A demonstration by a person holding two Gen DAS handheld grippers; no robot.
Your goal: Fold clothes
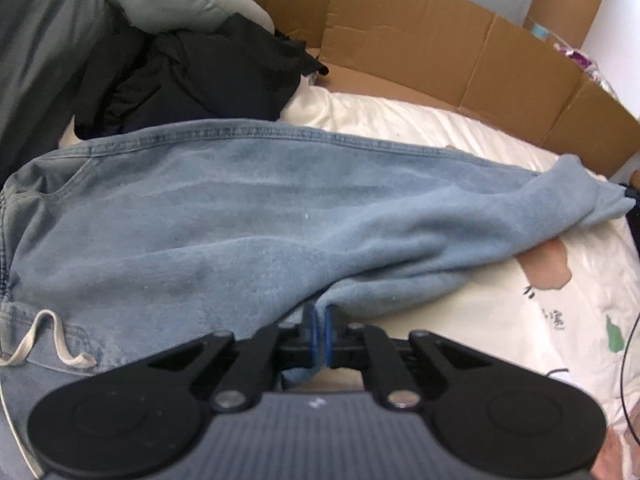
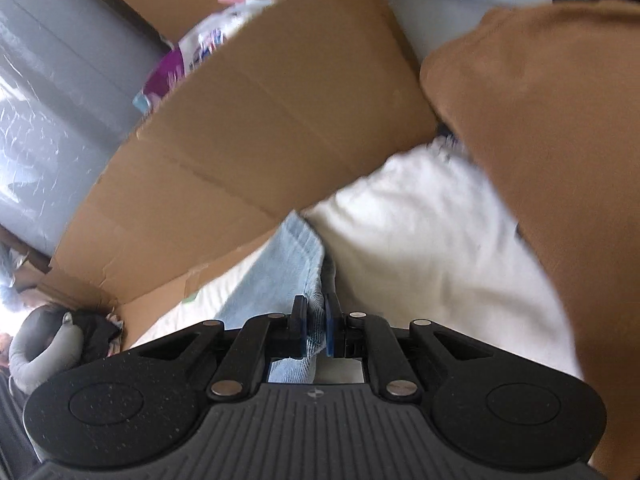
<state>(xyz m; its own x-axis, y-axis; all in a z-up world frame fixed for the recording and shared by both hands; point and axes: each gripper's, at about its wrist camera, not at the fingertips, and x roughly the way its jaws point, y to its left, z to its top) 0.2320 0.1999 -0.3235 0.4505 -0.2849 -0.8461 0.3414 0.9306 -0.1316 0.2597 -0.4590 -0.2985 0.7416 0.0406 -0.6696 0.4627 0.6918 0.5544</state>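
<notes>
1. The left gripper (image 1: 320, 318) is clamped on the near edge of the blue jeans (image 1: 224, 216), spread across the white bedsheet (image 1: 460, 128).
2. The right gripper (image 2: 316, 312) pinches a jeans cuff (image 2: 296, 256).
3. Only the right view shows a brown cushion (image 2: 540, 120).
4. Cardboard (image 1: 420, 48) walls the far side, with dark clothes (image 1: 192, 76) piled far left.

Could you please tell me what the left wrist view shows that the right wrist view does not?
Only the left wrist view shows the jeans' drawstring and the printed bedsheet. Only the right wrist view shows a brown garment. Both show a hand-held gripper, left and right, shut on the denim, cardboard and a dark clothes pile.
</notes>
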